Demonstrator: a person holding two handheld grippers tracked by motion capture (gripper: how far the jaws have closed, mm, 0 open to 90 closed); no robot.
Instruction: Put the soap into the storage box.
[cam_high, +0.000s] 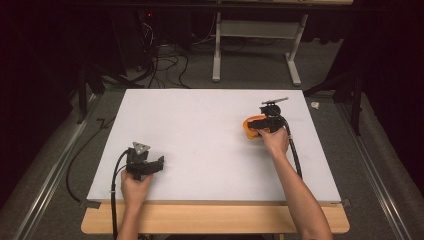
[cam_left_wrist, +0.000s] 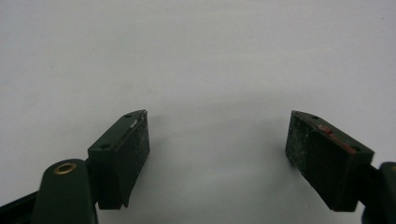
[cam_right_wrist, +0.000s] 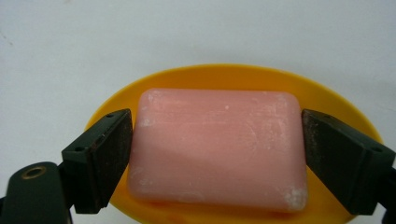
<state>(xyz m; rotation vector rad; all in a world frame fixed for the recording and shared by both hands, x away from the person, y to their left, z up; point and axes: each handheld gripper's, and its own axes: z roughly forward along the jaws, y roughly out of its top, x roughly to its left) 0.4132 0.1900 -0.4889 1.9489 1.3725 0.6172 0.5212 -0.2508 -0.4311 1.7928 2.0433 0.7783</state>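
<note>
Both grippers sit over the white board. We find the left gripper near the board's front left corner, jaws spread wide over bare surface with nothing between them. The right gripper is toward the board's right side, well apart from the left one; in its own view the jaws stand against the two short ends of a pink soap bar, closed onto it.

We note broad open surface between the two hands and ahead of the left gripper. The right gripper works nearer the right and far edges, though some free margin shows on both.

The soap bar is a rounded rectangle, matte, with pale whitish scuffing at its corners and edges. It lies inside an oval orange-yellow dish resting on the board.

We count: two grippers, one soap bar, one dish, one board.
</note>
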